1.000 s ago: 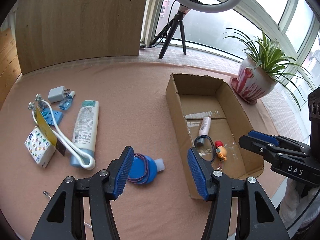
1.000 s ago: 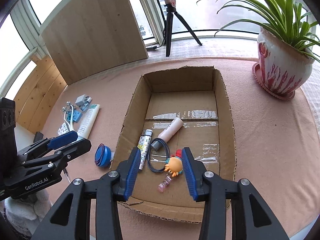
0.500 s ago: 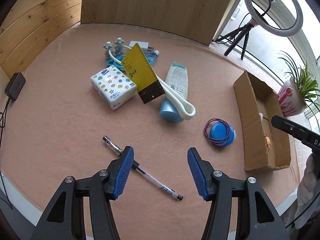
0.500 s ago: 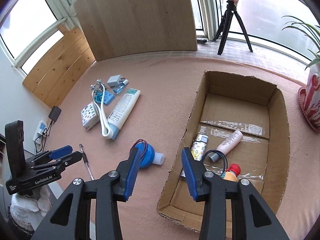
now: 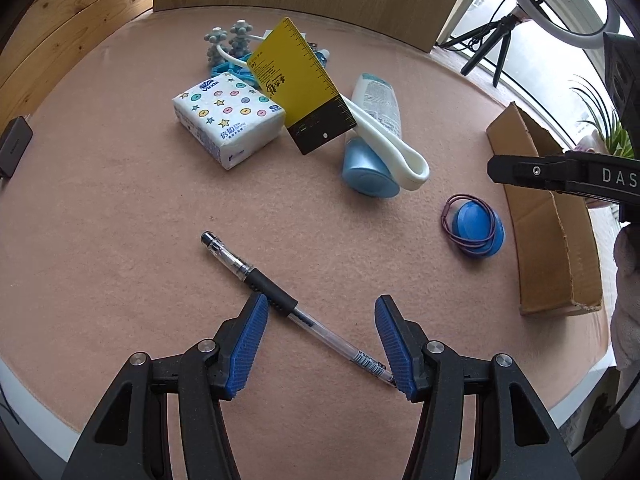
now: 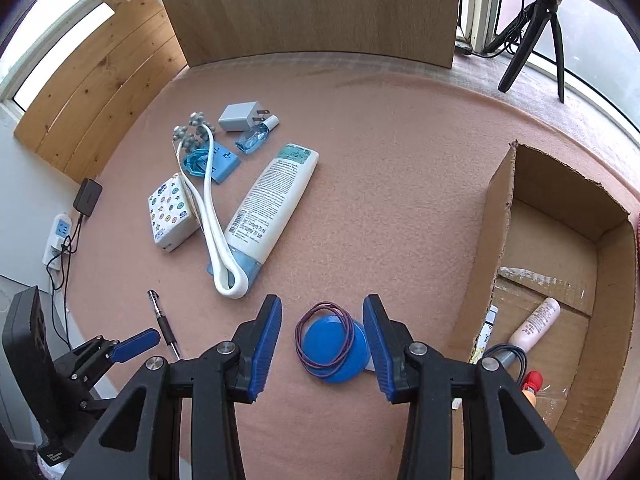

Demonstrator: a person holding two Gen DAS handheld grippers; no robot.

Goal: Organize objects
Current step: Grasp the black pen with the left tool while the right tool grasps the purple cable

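I see the box (image 6: 560, 264) at the right of the surface (image 5: 120, 220). My right hand-held gripper (image 6: 322, 350) gapes around the blue cap (image 6: 334, 350); my left hand-held gripper (image 5: 320, 344), open and empty, straddles the pen (image 5: 288, 304).

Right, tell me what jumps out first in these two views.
The yellow ruler stands out, propped over the star-print tissue pack at the far side of the pink mat. Nearer, the open left gripper straddles a pen, and the open right gripper flanks a blue round container beside the cardboard box.
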